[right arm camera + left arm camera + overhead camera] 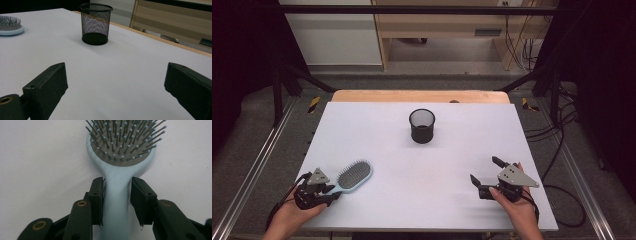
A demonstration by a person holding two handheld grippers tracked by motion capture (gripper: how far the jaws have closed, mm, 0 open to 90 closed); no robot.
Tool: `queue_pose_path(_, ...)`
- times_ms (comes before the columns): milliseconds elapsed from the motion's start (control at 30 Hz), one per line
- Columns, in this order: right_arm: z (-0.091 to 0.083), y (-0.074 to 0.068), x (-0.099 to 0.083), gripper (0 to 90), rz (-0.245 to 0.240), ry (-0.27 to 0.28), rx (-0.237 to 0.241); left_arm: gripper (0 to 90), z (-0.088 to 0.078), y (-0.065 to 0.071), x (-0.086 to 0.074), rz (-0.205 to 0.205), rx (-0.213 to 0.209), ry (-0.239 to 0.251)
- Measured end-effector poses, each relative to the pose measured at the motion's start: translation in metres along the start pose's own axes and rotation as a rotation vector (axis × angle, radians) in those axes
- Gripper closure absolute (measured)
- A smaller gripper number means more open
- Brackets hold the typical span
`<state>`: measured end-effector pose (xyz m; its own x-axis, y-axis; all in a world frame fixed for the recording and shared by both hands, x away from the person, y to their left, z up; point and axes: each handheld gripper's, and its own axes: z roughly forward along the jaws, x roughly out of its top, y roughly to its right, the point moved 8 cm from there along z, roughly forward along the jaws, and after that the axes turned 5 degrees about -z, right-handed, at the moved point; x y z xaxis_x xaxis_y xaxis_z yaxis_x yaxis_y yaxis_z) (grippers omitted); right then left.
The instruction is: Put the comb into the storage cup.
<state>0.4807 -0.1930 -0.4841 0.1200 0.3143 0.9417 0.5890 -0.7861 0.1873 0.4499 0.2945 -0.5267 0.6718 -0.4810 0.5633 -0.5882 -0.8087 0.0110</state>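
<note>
A light blue hairbrush (354, 175) lies bristles-up on the white table (432, 200) at the front left. My left gripper (334, 192) is shut on its handle. In the left gripper view the two black jaws press both sides of the hairbrush handle (116, 202), with the bristled head (122, 142) beyond them. My right gripper (484, 169) rests at the front right, open and holding nothing. Its jaws stand wide apart in the right gripper view (116, 80). A black mesh cup (422, 126) stands upright at the table's middle back, also ahead of the right gripper (96, 23).
A wooden strip (422, 96) runs along the table's far edge. Dark frame rails and cables (562, 150) flank both sides of the table. The hairbrush head (11, 26) shows at the far left of the right gripper view.
</note>
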Motion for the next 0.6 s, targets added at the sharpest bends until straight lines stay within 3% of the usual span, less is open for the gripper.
queue_pose_path(67, 0.0000, 0.0000, 0.0000, 4.8, 0.000, 0.000, 0.000, 69.0, 0.0000, 0.0013, 0.0003, -0.003, 0.003, -0.006)
queue_pose_path(367, -0.0002, 0.0001, 0.0001, 4.8, 0.000, 0.001, 0.000, 69.6, -0.0006, 0.0032, 0.0011, 0.007, 0.030, -0.012)
queue_pose_path(600, -0.0002, 0.0000, 0.0001, 4.8, -0.001, 0.000, 0.000, 69.7, -0.0009, 0.0016, 0.0046, 0.012, 0.057, 0.022)
